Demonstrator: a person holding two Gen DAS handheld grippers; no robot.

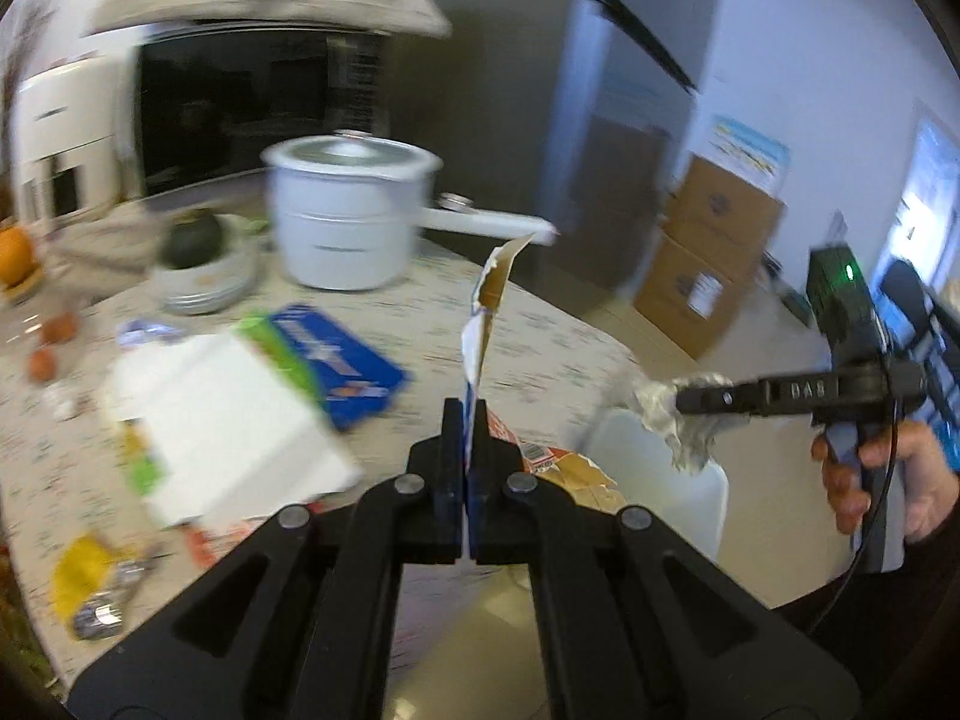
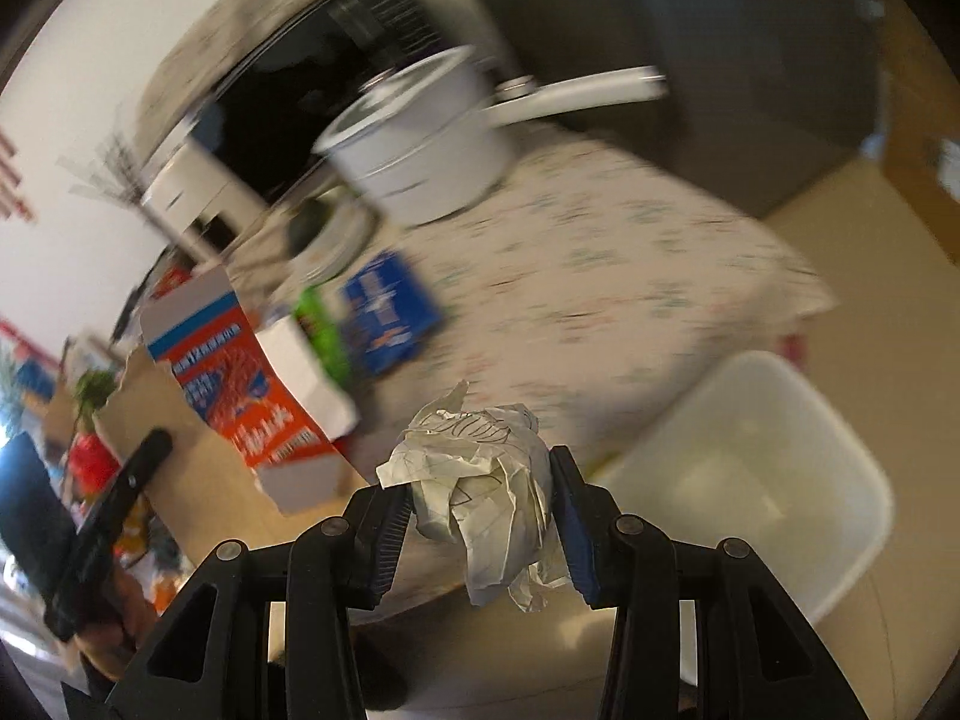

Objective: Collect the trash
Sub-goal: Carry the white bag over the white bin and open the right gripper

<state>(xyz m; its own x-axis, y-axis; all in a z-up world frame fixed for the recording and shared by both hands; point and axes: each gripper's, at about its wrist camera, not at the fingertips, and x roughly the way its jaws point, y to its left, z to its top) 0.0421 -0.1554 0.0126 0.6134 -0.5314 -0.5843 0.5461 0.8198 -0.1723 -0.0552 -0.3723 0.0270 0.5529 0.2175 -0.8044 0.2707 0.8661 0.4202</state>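
Left gripper [image 1: 468, 420] fingers clamp torn carton [image 1: 480, 348], seemingly cardboard; right gripper [image 2: 480, 498] fingers grip crumpled paper [image 2: 480, 480]

Both views bright, soft daylight; window [image 1: 927, 180] at right edge blown out. Heavy motion blur on table [image 1: 540, 336], pot [image 2: 420, 138]. Near gripper parts sharp. Fisheye bending, dark vignette at corners. Shadows faint.

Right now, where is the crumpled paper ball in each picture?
Left wrist view: the paper ball is at the right, held in the right gripper above the white bin.
Right wrist view: the paper ball is low in the middle, squeezed between the jaws.
Shared landmark: the white pot on the table.
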